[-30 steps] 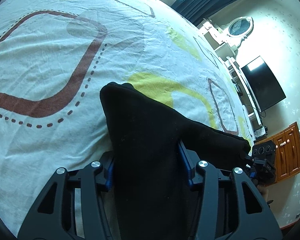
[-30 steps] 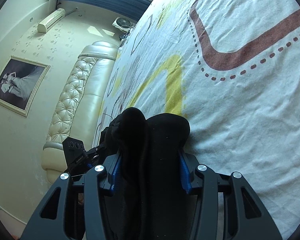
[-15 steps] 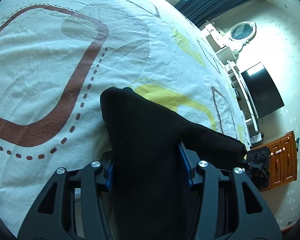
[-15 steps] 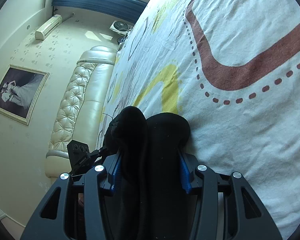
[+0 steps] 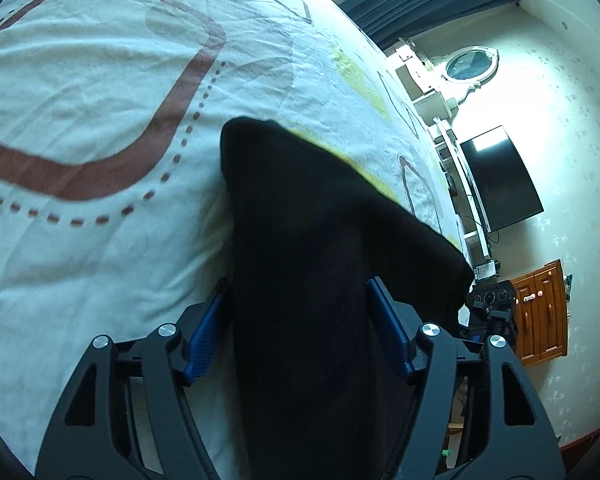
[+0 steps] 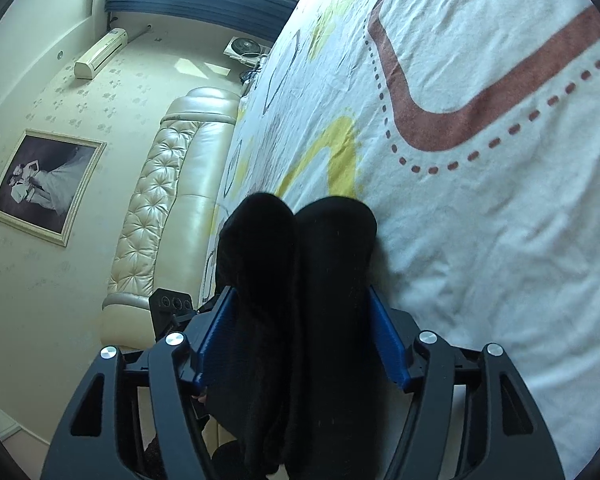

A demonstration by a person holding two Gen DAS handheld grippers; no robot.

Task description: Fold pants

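— So, nearest first: what does each tool have?

— Both are clenched on the same black pants. The left tool has a broad flat panel of the cloth between its blue pads, and the fabric runs forward past them to a blunt corner. The right tool grips a thicker bunch that bulges ahead of its pads in two rounded lobes.

— And where do the pants lie from there?

— They are held up over the bed, stretched between the two tools. From the left tool the dark edge slopes away to its right, ending close to the other tool's body, which shows near the wooden cabinet. So the long axis runs tool to tool, crosswise to where both point.

— Which hand is nearer the sheet?

— I cannot tell; in both views the cloth hides whether it touches the sheet.

— Then the coming move?

— My guess: carry the held edge forward and lay it down toward the brown printed band beyond, keeping the span taut so the fold stays square.
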